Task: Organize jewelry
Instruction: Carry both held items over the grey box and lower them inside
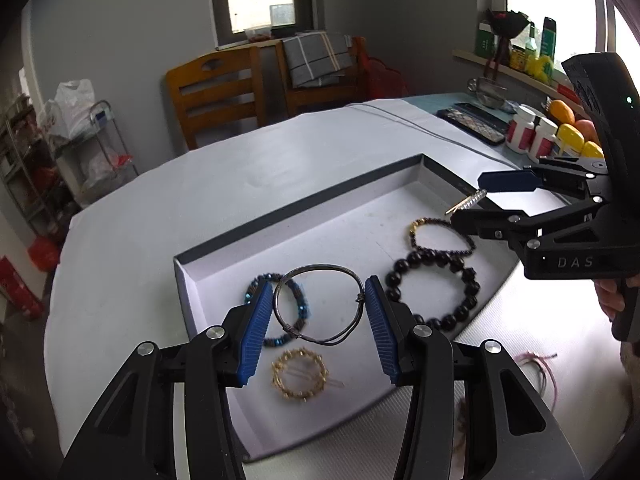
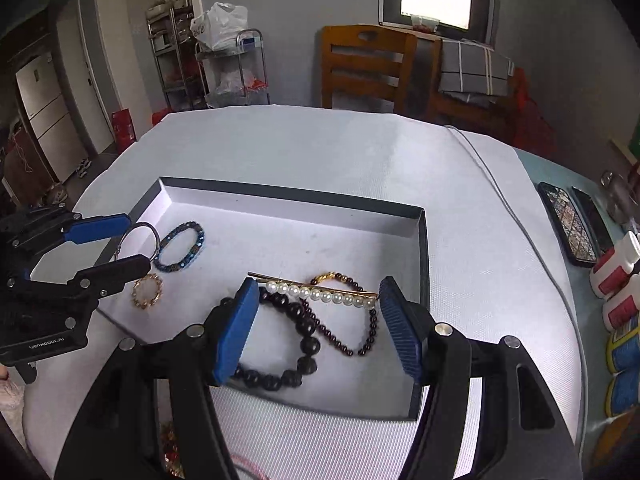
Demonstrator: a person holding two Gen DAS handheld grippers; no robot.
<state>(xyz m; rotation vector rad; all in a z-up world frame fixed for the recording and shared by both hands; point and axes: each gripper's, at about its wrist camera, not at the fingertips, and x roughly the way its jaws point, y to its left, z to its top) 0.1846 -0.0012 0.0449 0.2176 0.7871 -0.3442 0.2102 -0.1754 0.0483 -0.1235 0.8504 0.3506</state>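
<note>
A shallow grey tray point(image 1: 280, 208) point(image 2: 288, 194) lies on the white table. In it are a blue bead bracelet point(image 1: 260, 284) point(image 2: 180, 246), a gold ring brooch point(image 1: 298, 374) point(image 2: 147, 291), a large black bead bracelet point(image 1: 432, 288) point(image 2: 296, 344) and a dark red bead bracelet point(image 1: 440, 236) point(image 2: 360, 320). My left gripper point(image 1: 316, 320) point(image 2: 116, 240) holds a thin metal bangle point(image 1: 320, 304) point(image 2: 138, 240) between its pads over the tray. My right gripper point(image 2: 316, 320) point(image 1: 480, 200) holds a pearl hair pin point(image 2: 320, 292) point(image 1: 468, 202) across its pads above the bracelets.
Pink cord point(image 1: 540, 364) and more jewelry point(image 2: 172, 452) lie on the table in front of the tray. Phones point(image 2: 568, 224), pill bottles point(image 1: 532, 132) and fruit stand at the right. A cable point(image 2: 500, 200) runs across the table. Two wooden chairs point(image 1: 216, 88) stand behind.
</note>
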